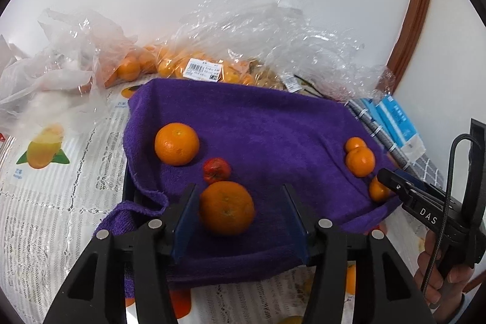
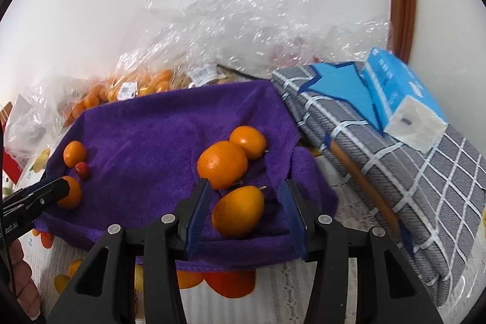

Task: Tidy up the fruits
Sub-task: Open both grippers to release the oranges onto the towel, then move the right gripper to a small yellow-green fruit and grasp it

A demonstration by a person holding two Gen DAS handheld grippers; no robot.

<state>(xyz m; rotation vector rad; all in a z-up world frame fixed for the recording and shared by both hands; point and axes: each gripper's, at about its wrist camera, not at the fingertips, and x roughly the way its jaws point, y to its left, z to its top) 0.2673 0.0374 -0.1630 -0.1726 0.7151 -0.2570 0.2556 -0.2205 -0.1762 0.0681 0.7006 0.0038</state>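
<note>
A purple towel (image 1: 258,123) lines a tray and holds fruit. In the left wrist view my left gripper (image 1: 240,213) is open around a large orange (image 1: 226,208); a small red fruit (image 1: 216,170) and a second large orange (image 1: 176,144) lie beyond. In the right wrist view my right gripper (image 2: 246,213) is open around a small orange (image 2: 237,211) at the towel's right end (image 2: 158,135). Two more small oranges (image 2: 223,164) (image 2: 248,141) sit just past it. The right gripper also shows in the left wrist view (image 1: 383,175).
Clear plastic bags of oranges (image 1: 194,66) lie behind the towel against the wall. A grey checked folded cloth (image 2: 395,160) with a blue tissue pack (image 2: 401,102) sits to the right. A fruit-print tablecloth (image 1: 51,172) covers the table.
</note>
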